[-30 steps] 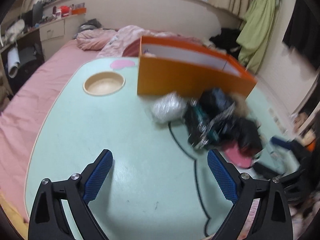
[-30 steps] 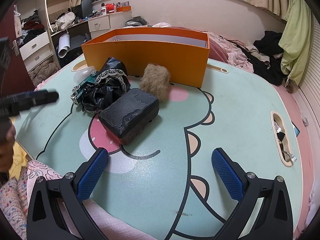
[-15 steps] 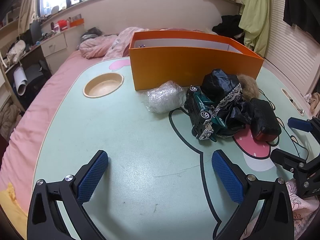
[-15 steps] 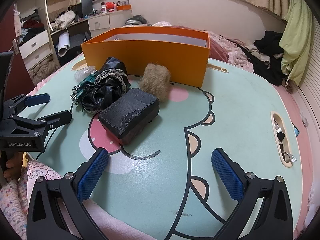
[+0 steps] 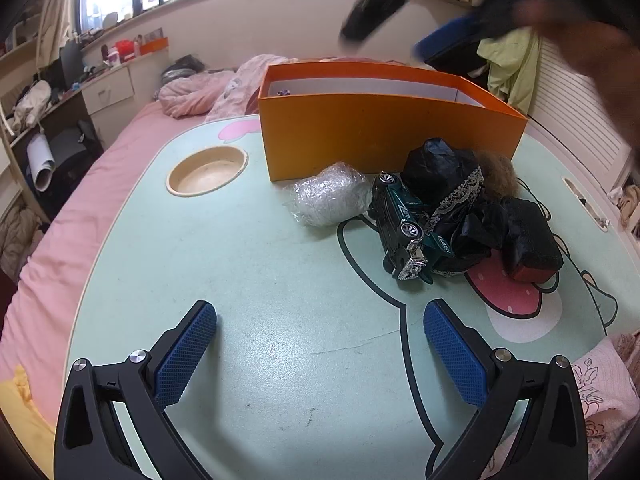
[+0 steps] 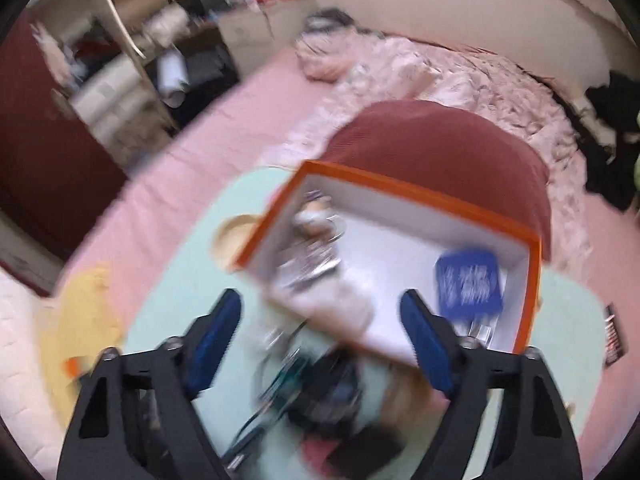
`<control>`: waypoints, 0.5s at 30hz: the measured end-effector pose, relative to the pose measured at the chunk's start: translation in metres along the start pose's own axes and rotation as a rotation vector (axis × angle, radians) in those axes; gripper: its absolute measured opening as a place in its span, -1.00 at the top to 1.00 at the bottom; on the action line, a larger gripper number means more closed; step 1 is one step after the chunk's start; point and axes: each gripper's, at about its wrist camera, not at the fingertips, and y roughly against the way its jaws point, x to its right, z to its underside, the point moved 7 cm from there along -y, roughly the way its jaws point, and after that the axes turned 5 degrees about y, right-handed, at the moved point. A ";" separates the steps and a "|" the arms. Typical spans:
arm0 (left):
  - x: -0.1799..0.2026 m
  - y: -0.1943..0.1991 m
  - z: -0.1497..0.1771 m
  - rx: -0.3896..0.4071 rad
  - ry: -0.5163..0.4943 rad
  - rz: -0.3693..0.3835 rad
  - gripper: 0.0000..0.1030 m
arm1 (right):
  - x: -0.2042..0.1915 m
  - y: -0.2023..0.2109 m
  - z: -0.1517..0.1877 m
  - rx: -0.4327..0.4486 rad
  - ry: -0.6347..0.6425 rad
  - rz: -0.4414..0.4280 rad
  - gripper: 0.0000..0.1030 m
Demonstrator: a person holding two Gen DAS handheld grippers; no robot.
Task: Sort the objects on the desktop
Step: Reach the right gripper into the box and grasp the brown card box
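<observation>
An orange box (image 5: 384, 120) stands at the back of the mint green table (image 5: 248, 280). In front of it lie a clear plastic bundle (image 5: 328, 198), a green toy car (image 5: 402, 228), a black lace-trimmed bag (image 5: 452, 188), a brown fluffy ball (image 5: 498, 172) and a black block (image 5: 530, 236). My left gripper (image 5: 320, 344) is open and empty, low over the table's near side. My right gripper (image 6: 320, 328) is open and empty, high above the pile, looking down into the orange box (image 6: 400, 272), which holds a blue card (image 6: 468, 280) and blurred items. It also shows blurred in the left wrist view (image 5: 452, 40).
A round wooden cup recess (image 5: 206, 170) sits in the table left of the box. A pink bed (image 5: 100, 184) surrounds the table, with a maroon cushion (image 6: 432, 156) behind the box. A desk and shelves stand at far left.
My right gripper has risen fast from the table's near edge to high above the box and now looks down into it. My left gripper has hardly moved.
</observation>
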 end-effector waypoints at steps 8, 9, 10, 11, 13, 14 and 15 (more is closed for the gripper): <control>0.002 0.002 -0.001 0.003 -0.001 0.002 -1.00 | 0.005 -0.095 -0.016 -0.225 -0.085 -0.057 -0.17; 0.002 0.002 -0.001 0.003 -0.001 0.002 -1.00 | 0.002 -0.100 -0.015 -0.241 -0.095 -0.075 -0.17; 0.002 0.002 -0.001 0.003 0.000 0.003 -1.00 | -0.001 -0.104 -0.014 -0.246 -0.102 -0.103 -0.17; 0.002 0.002 -0.001 0.002 0.000 0.003 -1.00 | -0.006 -0.106 -0.014 -0.248 -0.104 -0.135 -0.19; 0.002 0.002 -0.001 0.001 0.001 0.004 -1.00 | -0.011 -0.110 -0.013 -0.250 -0.080 -0.132 -0.27; 0.002 0.001 -0.001 0.001 0.001 0.004 -1.00 | -0.011 -0.110 -0.014 -0.245 -0.070 -0.117 -0.36; 0.002 0.001 -0.002 0.001 0.000 0.003 -1.00 | -0.009 -0.111 -0.015 -0.249 -0.061 -0.108 -0.38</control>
